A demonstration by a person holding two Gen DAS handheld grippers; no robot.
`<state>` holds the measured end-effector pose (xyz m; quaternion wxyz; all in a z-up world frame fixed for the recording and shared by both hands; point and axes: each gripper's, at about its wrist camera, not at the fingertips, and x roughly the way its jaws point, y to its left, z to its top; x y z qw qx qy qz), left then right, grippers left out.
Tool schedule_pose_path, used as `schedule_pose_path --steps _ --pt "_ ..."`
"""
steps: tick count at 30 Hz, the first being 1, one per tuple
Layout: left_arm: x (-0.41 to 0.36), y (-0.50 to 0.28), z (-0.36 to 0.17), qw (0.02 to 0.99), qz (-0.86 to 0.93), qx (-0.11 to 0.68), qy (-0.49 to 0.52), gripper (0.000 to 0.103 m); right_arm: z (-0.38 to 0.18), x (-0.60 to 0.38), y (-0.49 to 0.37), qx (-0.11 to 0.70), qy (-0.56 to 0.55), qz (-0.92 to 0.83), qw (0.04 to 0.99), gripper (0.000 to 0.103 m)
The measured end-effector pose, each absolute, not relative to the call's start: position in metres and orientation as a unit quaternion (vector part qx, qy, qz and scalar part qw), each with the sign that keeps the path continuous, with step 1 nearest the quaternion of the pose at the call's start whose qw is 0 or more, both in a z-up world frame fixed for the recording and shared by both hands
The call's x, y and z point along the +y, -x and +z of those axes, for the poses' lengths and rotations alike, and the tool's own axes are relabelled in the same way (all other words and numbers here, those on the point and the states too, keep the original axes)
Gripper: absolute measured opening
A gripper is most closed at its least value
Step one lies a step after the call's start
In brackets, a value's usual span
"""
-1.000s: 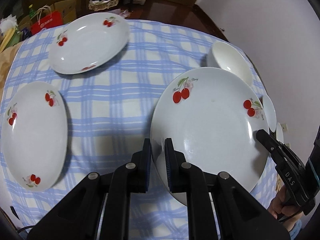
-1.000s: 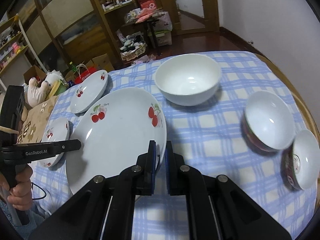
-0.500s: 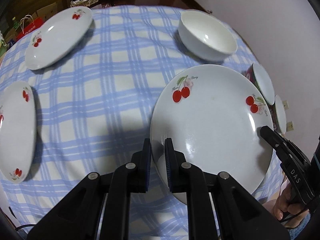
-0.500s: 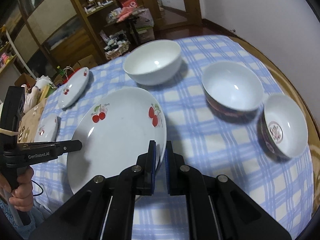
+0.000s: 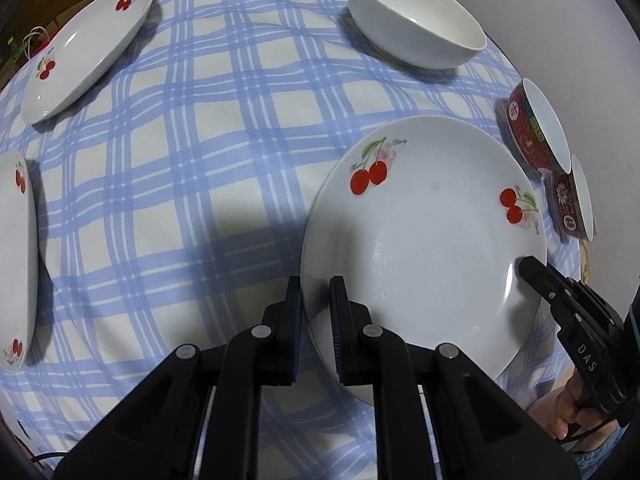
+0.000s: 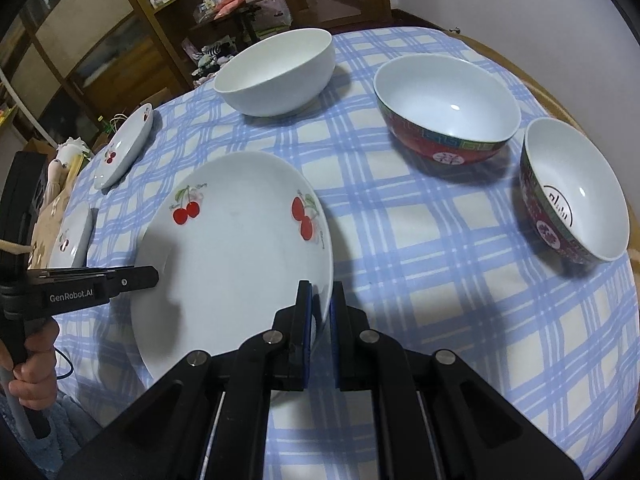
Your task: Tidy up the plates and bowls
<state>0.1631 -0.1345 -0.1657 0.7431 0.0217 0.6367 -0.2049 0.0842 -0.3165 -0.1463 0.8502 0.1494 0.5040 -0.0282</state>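
A large white cherry plate (image 5: 424,240) is held by both grippers over the checked tablecloth (image 5: 200,152). My left gripper (image 5: 316,292) is shut on its left rim. My right gripper (image 6: 320,296) is shut on its right rim; the plate also shows in the right wrist view (image 6: 236,248). A white bowl (image 5: 416,32) stands at the far side and also shows in the right wrist view (image 6: 276,72). Two red-patterned bowls (image 6: 444,112) (image 6: 572,192) stand to the right.
Two smaller cherry plates lie on the left, one far (image 5: 84,48) and one at the left edge (image 5: 16,256). A wooden cabinet (image 6: 80,40) and cluttered shelves stand beyond the table. A wall lies to the right.
Both grippers carried the large plate forward and to the right over the table. The bowls appear closer and the small plates have slid left in view.
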Motion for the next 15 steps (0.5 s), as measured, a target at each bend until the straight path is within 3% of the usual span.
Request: schedule_pose_path --steps 15 --pt "-0.1372 -0.1646 -0.1639 0.738 -0.216 0.639 -0.029 0.015 -0.1491 -0.3187 -0.087 0.507 -0.16 -0.026 0.847 0.009"
